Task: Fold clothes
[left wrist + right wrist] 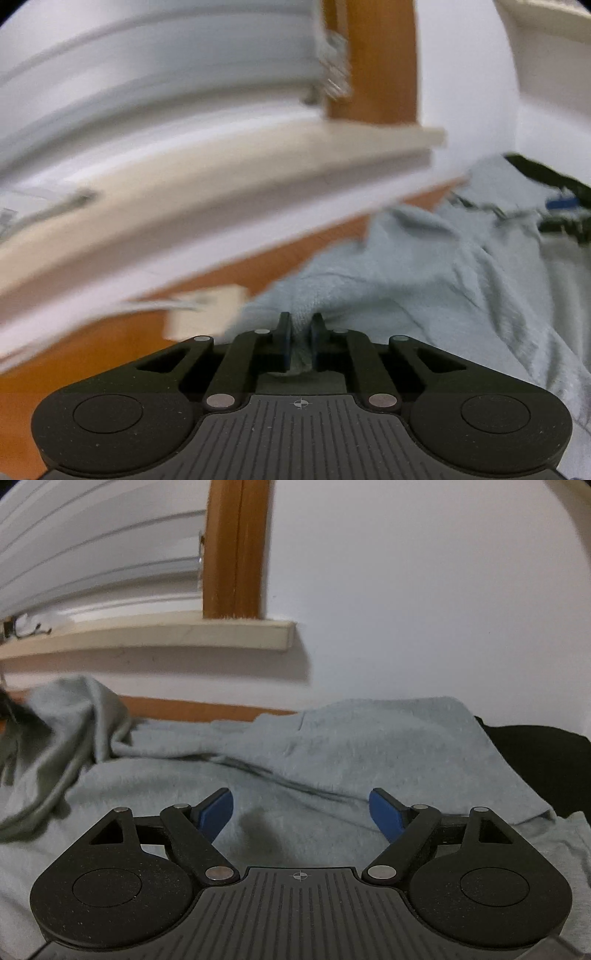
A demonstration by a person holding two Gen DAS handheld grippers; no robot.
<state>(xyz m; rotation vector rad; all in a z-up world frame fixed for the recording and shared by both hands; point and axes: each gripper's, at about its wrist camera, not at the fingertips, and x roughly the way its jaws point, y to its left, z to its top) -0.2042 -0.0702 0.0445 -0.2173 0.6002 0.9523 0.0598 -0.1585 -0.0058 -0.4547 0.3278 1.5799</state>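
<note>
A pale grey-blue garment [424, 273] lies rumpled over the wooden table. My left gripper [301, 325] is shut on a pinched fold of it, and the cloth bulges up between the blue pads. The left wrist view is motion-blurred. In the right wrist view the same garment [332, 746] spreads across the whole foreground, with one raised fold at the far left. My right gripper [301, 808] hangs open just above the cloth, its blue pads [218, 812] wide apart with nothing between them.
An orange-brown table [92, 354] shows to the left, with a small beige card [203, 314] on it. A beige window sill [155, 637], a wooden frame [236, 550] and a white wall stand behind. Dark fabric [546, 760] lies at the right.
</note>
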